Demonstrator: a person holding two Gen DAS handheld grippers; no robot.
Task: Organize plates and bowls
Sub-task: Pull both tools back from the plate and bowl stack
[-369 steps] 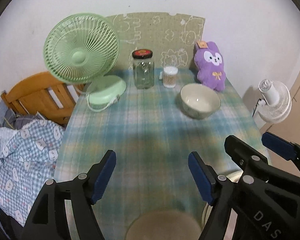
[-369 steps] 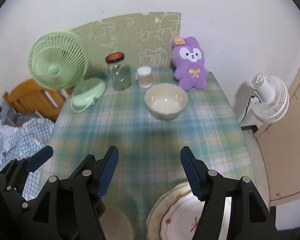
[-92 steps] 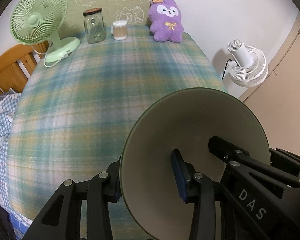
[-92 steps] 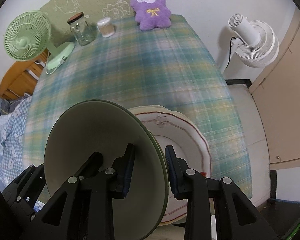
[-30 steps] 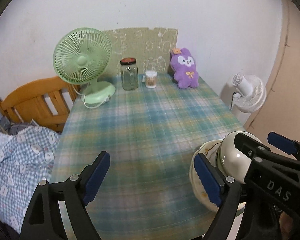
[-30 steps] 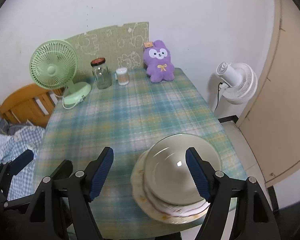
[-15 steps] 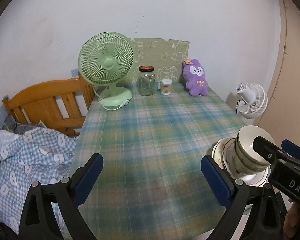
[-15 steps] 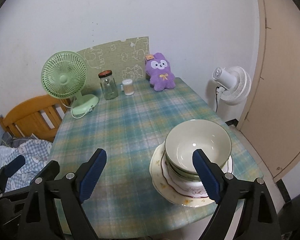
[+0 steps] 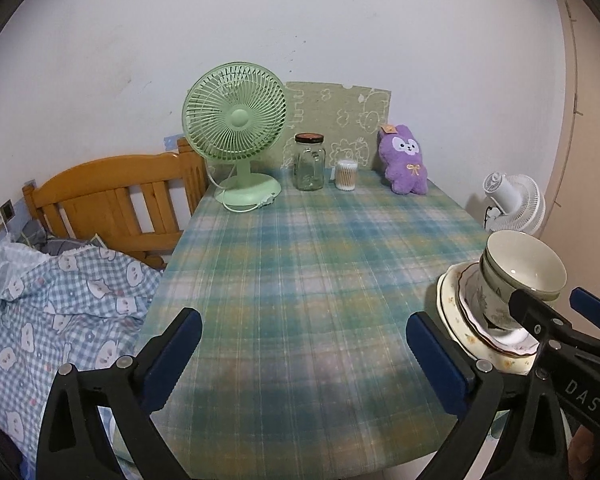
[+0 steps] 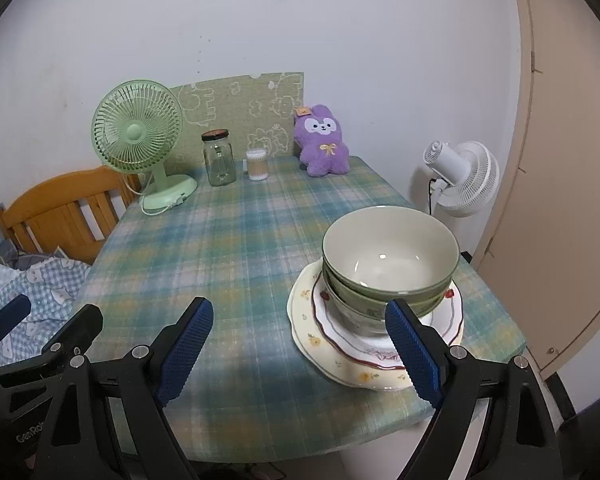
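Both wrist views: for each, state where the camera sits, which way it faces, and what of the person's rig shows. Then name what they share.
Left wrist: on the left gripper, looking down the table; jaws opening, empty; right gripper's tip at right.
Right wrist: on the right gripper, facing likewise; jaws open, empty; left gripper at left.
Shared: stacked bowls on plates, green fan, jar.

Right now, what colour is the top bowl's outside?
Olive green, cream inside; top bowl shows best in the right wrist view.

At the tabletop's [image 9: 300, 264] far edge stand a green fan [image 9: 236, 128], glass jar [image 9: 309, 162], cotton-swab tub [image 9: 346, 175] and purple plush [image 9: 405, 164].
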